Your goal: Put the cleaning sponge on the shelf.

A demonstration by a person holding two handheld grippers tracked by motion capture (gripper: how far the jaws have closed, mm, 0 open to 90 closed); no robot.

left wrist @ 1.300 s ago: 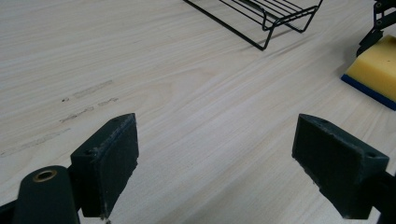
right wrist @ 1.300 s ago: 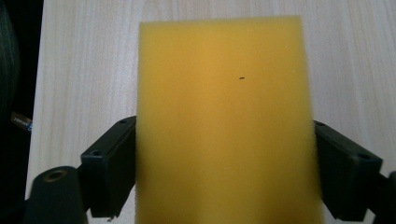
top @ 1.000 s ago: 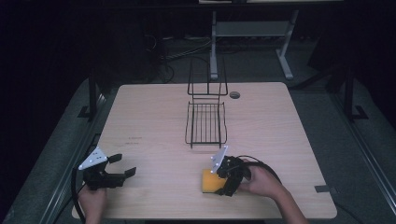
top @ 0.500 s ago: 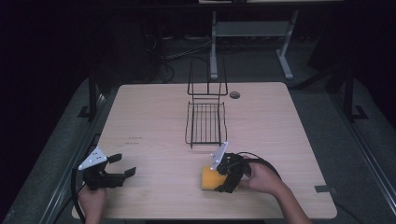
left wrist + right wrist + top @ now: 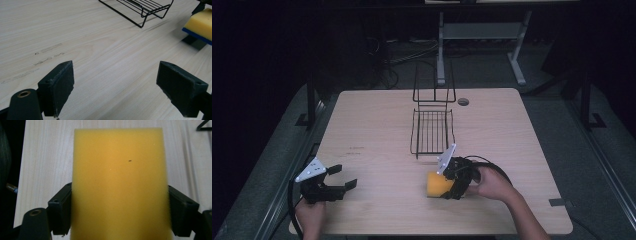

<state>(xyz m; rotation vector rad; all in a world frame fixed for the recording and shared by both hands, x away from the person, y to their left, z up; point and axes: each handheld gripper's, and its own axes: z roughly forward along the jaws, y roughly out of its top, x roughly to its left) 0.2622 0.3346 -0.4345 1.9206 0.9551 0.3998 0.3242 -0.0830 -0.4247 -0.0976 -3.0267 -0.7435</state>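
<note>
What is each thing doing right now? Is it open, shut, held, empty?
Sponge: held, lifted off the table.
Right gripper: shut on the sponge's sides.
Left gripper: open, holding nothing, just above the table.
Rack: empty, standing on the table.

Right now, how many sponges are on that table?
1. The yellow sponge sits near the front of the table, held between the jaws of the right gripper, just in front of the wire rack.
</note>
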